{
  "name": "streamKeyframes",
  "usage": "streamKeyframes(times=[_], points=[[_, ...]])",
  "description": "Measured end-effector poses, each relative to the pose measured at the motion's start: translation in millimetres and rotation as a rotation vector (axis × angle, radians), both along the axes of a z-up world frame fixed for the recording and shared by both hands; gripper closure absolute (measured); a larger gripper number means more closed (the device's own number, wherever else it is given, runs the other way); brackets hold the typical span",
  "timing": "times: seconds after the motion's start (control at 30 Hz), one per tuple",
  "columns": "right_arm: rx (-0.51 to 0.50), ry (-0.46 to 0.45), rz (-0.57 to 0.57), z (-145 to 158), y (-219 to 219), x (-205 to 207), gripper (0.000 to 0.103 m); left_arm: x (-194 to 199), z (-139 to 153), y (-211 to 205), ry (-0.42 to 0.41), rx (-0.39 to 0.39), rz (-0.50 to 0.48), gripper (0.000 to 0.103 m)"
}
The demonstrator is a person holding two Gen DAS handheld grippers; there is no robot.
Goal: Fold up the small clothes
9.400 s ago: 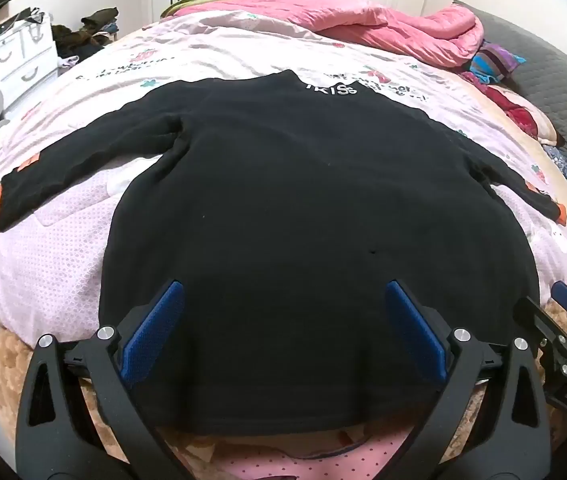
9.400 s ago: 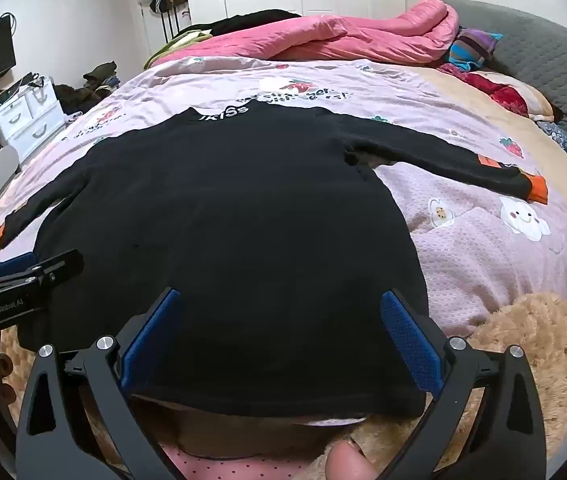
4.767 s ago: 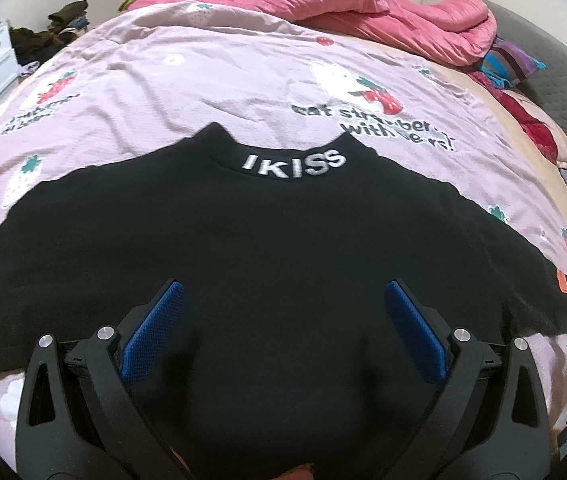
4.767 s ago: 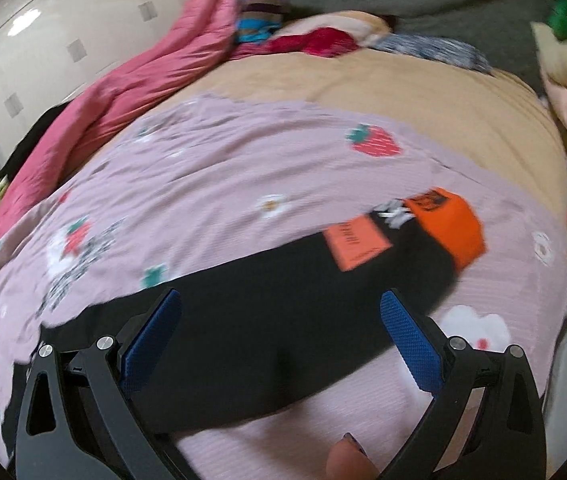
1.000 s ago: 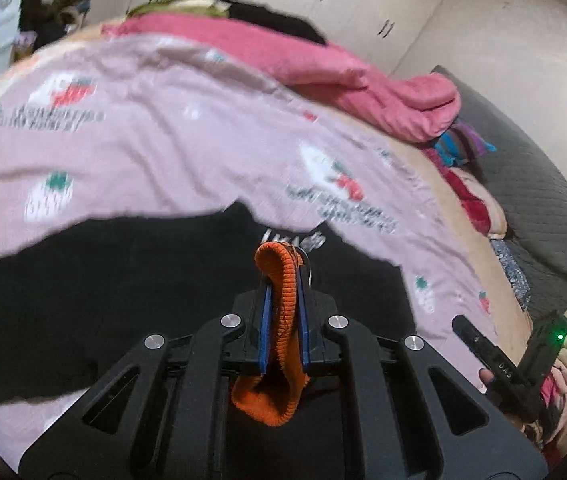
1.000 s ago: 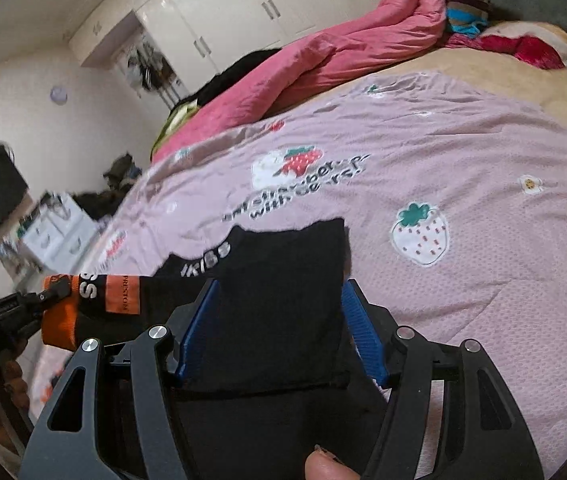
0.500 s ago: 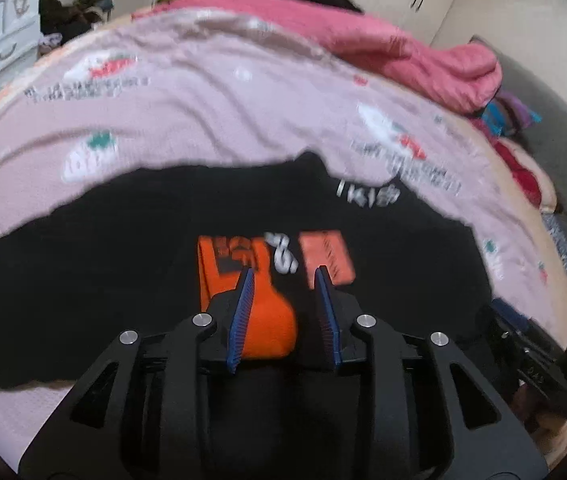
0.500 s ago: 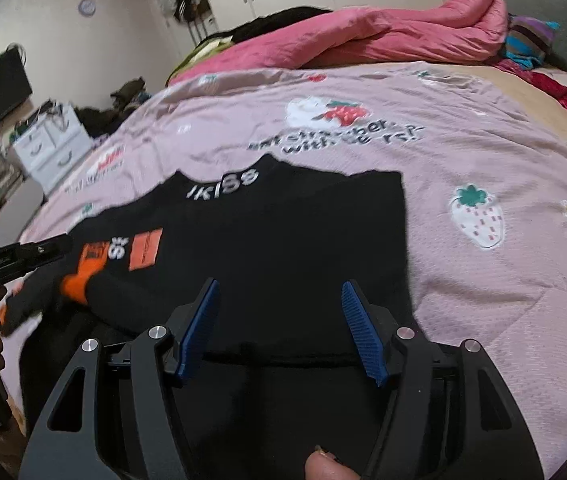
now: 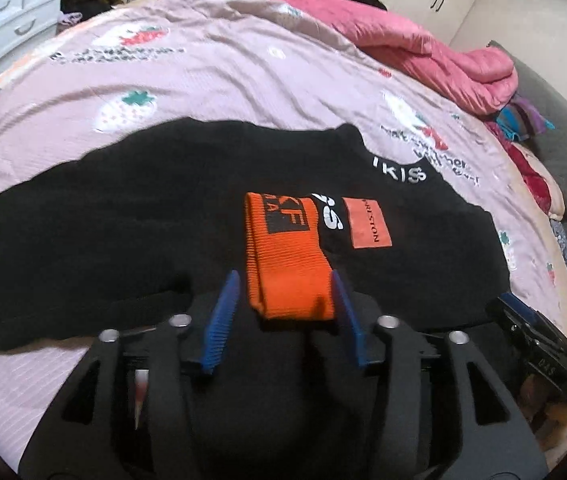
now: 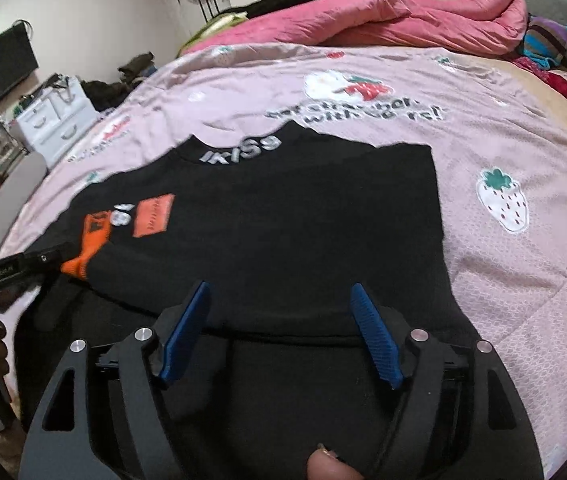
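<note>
Here, one black sweater [image 9: 131, 232], one orange cuff [image 9: 287, 264], possibly folded.

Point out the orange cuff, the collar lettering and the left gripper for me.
orange cuff [image 9: 287, 264]: left wrist view, middle of the ribbing.
collar lettering [image 10: 241, 150]: right wrist view, mid-word.
left gripper [image 9: 281, 316]: left wrist view, between its open fingertips.

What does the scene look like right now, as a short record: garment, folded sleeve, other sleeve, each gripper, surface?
garment: black sweater, collar away from the cameras
folded sleeve: laid across the body, orange cuff on top
other sleeve: still spread out
left gripper: jaws just opened, cuff between them but not pinched
right gripper: jaws just opened wider, over the sweater
surface: pink strawberry-print bedspread
</note>
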State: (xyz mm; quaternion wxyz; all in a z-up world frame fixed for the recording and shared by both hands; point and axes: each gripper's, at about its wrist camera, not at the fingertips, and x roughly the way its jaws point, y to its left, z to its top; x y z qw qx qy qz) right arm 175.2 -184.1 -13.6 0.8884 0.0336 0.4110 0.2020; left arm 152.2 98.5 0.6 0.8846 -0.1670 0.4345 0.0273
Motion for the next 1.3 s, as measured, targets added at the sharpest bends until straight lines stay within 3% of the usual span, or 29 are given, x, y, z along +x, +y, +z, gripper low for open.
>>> streamKeyframes(times=[0.1,0.13,0.17,0.37,0.83,1.3], points=[[-0.005,-0.039,0.025,8.7,8.6,-7.5,0.017,-10.0,7.1,2.7,-0.019,0.013,0.014,0.045],[-0.014,-0.051,0.031,11.5,12.3,-10.1,0.015,-13.8,9.5,4.3,-0.025,0.017,0.025,0.034],[-0.019,-0.065,0.038,14.2,15.5,-12.9,0.011,-16.7,11.3,5.4,-0.03,0.023,0.035,0.029],[-0.05,-0.158,0.104,31.2,41.1,-32.6,0.005,-37.7,21.8,16.3,-0.058,0.048,0.094,0.013],[-0.068,-0.23,0.194,52.3,93.2,-61.9,0.005,-88.3,27.9,64.9,-0.076,0.061,0.243,0.009],[-0.048,-0.231,0.273,65.9,139.2,-70.7,0.005,-125.4,18.7,116.3,-0.067,0.027,0.387,0.009]])
